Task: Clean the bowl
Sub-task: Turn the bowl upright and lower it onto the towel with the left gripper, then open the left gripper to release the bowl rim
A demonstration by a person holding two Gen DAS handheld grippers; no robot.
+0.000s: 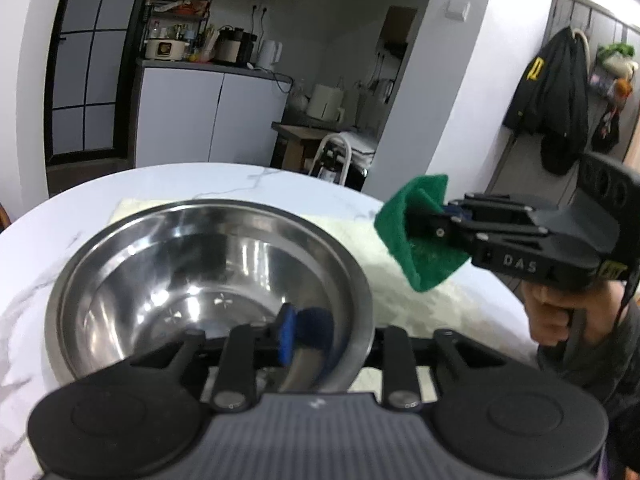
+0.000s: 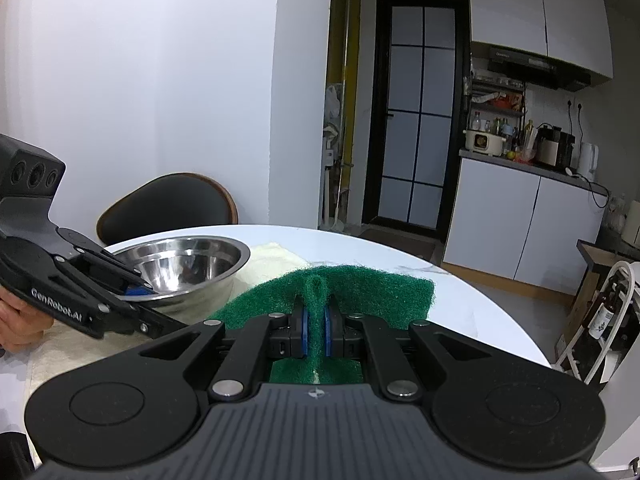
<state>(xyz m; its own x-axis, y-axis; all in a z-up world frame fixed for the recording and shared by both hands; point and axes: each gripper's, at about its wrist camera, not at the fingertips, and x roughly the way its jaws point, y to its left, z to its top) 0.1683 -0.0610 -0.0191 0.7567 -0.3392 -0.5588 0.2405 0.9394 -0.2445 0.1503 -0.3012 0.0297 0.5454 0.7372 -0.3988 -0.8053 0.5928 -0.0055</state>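
On worktop [image 1: 48, 240], over cloth [image 1: 400, 276]: steel bowl [image 1: 208, 280] | rim gripped by left tongs [image 1: 304, 340] | pad [image 2: 344, 280] pinched in right tongs [image 2: 316, 330] | bowl judged rigid, light, slippery; rim hold advised

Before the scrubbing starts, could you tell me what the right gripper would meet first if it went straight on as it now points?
Probably nothing soon: the right gripper, shut on the green pad, points past the bowl across the table, though depth is unclear.

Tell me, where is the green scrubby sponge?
The green scouring pad is pinched in the right gripper, in the air just right of the steel bowl.
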